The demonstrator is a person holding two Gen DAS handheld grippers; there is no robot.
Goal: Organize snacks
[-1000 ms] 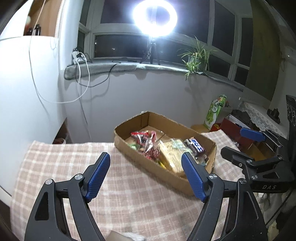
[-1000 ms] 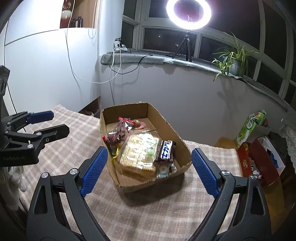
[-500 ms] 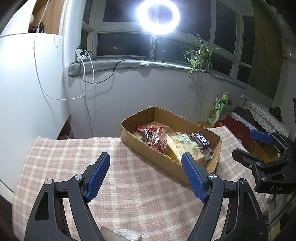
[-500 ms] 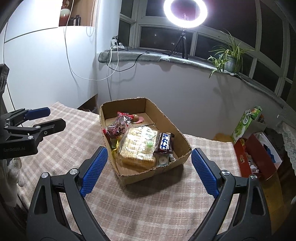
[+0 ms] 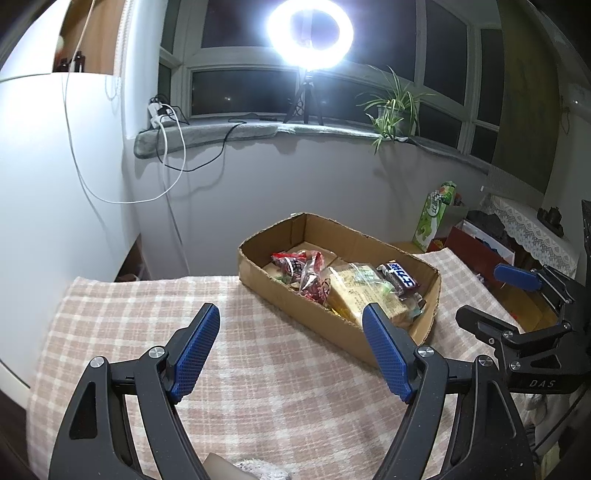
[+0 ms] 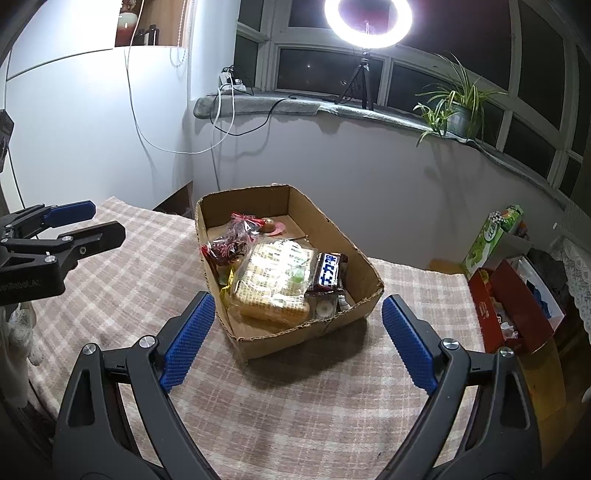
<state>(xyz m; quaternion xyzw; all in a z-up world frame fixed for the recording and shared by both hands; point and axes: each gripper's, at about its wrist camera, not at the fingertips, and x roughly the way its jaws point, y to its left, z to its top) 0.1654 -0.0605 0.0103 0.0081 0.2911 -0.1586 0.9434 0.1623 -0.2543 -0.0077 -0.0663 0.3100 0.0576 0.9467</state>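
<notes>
1. The cardboard box (image 6: 291,258) sits on the checked tablecloth (image 6: 129,280), just ahead of the right gripper (image 6: 295,325) and ahead-right of the left gripper (image 5: 291,332).
2. Inside it lie a cracker pack (image 6: 277,280), a dark chocolate bar (image 6: 328,271) to its right, and a red candy bag (image 6: 231,245) further back.
3. Both grippers hang wide, blue pads (image 6: 188,343) apart, gripping nothing.
4. Beyond the box: a ring light (image 6: 367,22) and a potted plant (image 6: 458,107) on the windowsill.
5. Right of the right gripper stands a red box (image 6: 517,306) off the table.
</notes>
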